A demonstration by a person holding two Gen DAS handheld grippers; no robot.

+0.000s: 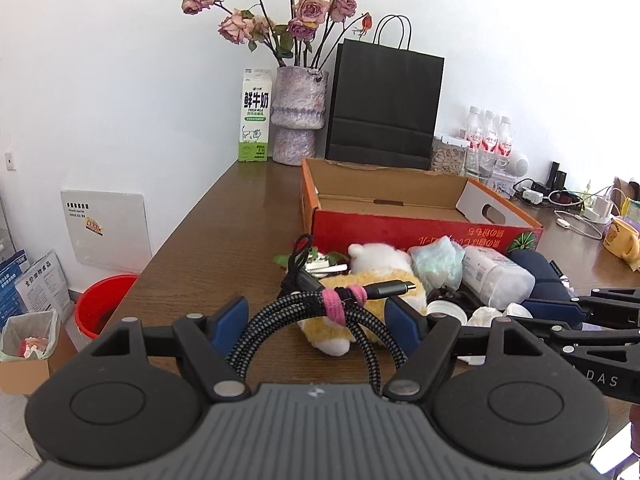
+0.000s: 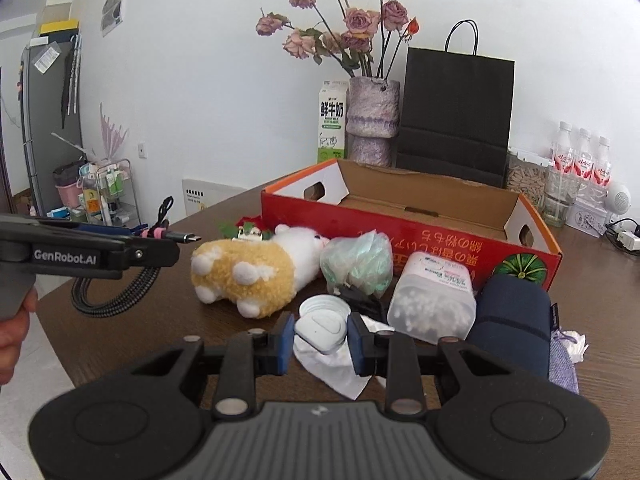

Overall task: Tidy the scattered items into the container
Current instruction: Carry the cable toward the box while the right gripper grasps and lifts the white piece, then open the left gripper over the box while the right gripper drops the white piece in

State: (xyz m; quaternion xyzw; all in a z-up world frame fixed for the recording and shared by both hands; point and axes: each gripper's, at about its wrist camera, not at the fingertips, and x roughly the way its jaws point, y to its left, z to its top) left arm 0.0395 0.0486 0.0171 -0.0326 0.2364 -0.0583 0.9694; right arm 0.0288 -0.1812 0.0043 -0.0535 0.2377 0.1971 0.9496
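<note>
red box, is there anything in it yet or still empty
Empty as far as the views reach: the red box shows only bare cardboard floor inside, while the plush toy and cotton swab tub lie on the table outside it.

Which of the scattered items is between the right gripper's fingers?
The small white case. The right gripper has closed on it, while the plush toy, swab box and blue roll lie untouched on the table.
</note>
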